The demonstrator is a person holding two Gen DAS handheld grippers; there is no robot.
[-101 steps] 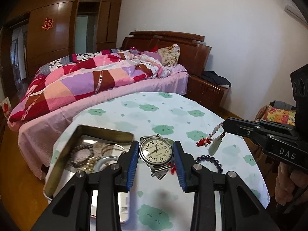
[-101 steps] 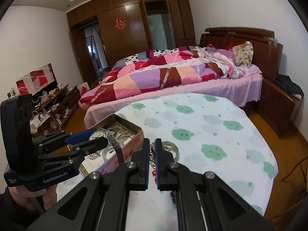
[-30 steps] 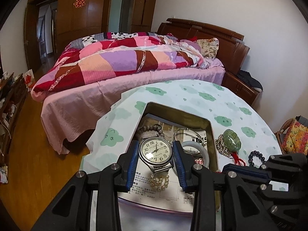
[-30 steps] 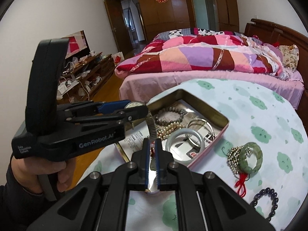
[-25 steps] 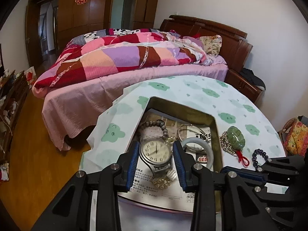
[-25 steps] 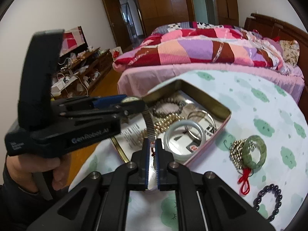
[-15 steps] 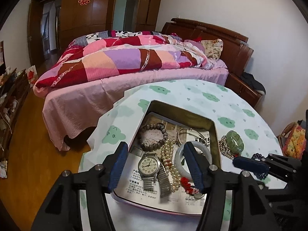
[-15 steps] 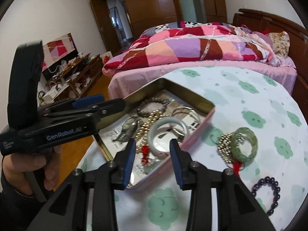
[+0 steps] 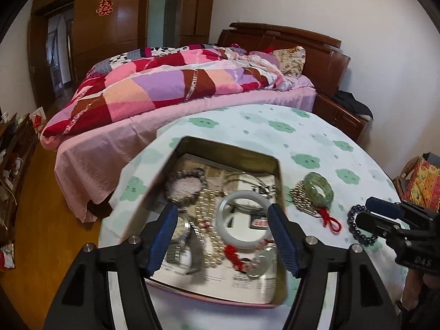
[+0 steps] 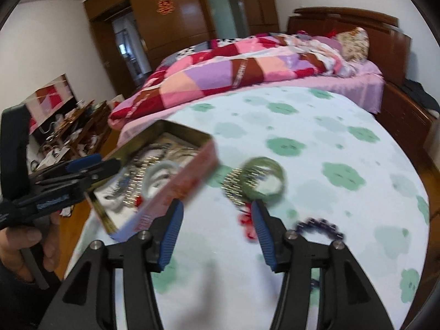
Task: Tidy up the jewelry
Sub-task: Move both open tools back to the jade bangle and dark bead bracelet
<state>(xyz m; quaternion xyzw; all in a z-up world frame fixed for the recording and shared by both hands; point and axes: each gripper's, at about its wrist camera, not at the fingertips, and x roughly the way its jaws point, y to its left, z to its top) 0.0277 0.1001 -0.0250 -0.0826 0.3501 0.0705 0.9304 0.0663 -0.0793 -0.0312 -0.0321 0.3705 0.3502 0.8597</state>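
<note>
An open metal tin (image 9: 277, 165) (image 10: 192, 173) on the round table holds a wristwatch (image 9: 180, 232), a white bangle (image 9: 242, 220), pearl beads (image 9: 209, 220), a grey bead bracelet (image 9: 187, 184) and a red-tasselled pendant (image 9: 236, 255). My left gripper (image 9: 224, 236) is open and empty above the tin's near end. My right gripper (image 10: 216, 232) is open and empty above the cloth, right of the tin. A green jade bangle (image 9: 319, 188) (image 10: 262, 177) with gold beads and a dark bead bracelet (image 9: 357, 228) (image 10: 320, 227) lie on the cloth.
The table has a white cloth (image 10: 330, 143) with green clouds. A bed with a patchwork quilt (image 9: 170, 88) stands close behind it. A wooden nightstand (image 9: 341, 118) is at the right. Wood floor and cluttered low shelves (image 10: 74, 126) lie to the left.
My left gripper opened and dropped the watch into the tin. My right gripper opened, left the red-tasselled pendant in the tin, and swung right over the cloth.
</note>
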